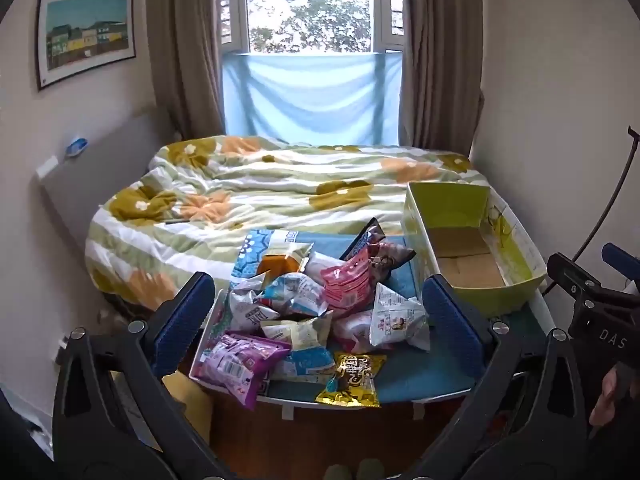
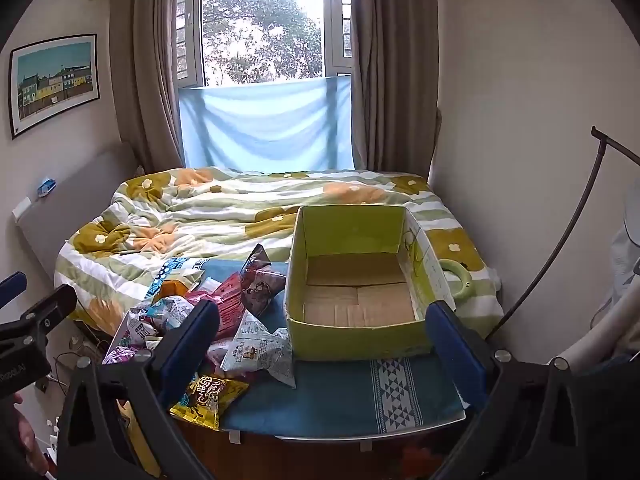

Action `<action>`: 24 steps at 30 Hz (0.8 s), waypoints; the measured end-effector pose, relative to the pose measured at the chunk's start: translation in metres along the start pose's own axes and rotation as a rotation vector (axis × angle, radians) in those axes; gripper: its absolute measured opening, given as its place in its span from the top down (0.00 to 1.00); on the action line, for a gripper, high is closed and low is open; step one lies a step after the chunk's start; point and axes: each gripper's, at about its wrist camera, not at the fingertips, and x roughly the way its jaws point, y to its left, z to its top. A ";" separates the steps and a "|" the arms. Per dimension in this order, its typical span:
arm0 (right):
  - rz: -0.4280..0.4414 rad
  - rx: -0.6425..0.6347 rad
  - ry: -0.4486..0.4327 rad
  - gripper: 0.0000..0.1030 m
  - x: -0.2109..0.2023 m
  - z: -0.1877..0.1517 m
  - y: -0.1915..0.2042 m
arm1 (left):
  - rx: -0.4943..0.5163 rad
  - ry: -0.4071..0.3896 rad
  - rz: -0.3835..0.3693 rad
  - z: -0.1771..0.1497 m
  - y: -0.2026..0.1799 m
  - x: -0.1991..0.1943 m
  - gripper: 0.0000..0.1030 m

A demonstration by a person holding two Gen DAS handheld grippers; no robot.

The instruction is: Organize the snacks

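Observation:
A pile of several snack packets (image 1: 304,308) lies on a small table with a blue cloth (image 1: 412,376); it also shows in the right wrist view (image 2: 240,320). A gold packet (image 1: 352,380) lies at the table's front edge. An empty green cardboard box (image 2: 360,280) stands to the right of the pile, also in the left wrist view (image 1: 468,248). My left gripper (image 1: 316,320) is open and empty, hovering in front of the pile. My right gripper (image 2: 320,344) is open and empty, in front of the box and a white packet (image 2: 260,354).
A bed with a flowered quilt (image 1: 280,184) lies behind the table, under a window with curtains. A grey headboard (image 1: 100,176) stands at the left. A green ring-shaped object (image 2: 460,280) lies right of the box. A black stand pole (image 2: 560,232) curves up at the right.

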 end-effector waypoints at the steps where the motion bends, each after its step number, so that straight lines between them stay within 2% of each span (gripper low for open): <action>1: 0.002 -0.001 0.000 0.00 0.000 0.001 0.000 | -0.001 0.001 0.002 0.000 0.000 0.001 0.01; 24: 0.012 -0.039 0.009 0.00 0.013 -0.002 0.021 | -0.013 0.022 0.008 -0.002 0.014 0.015 0.01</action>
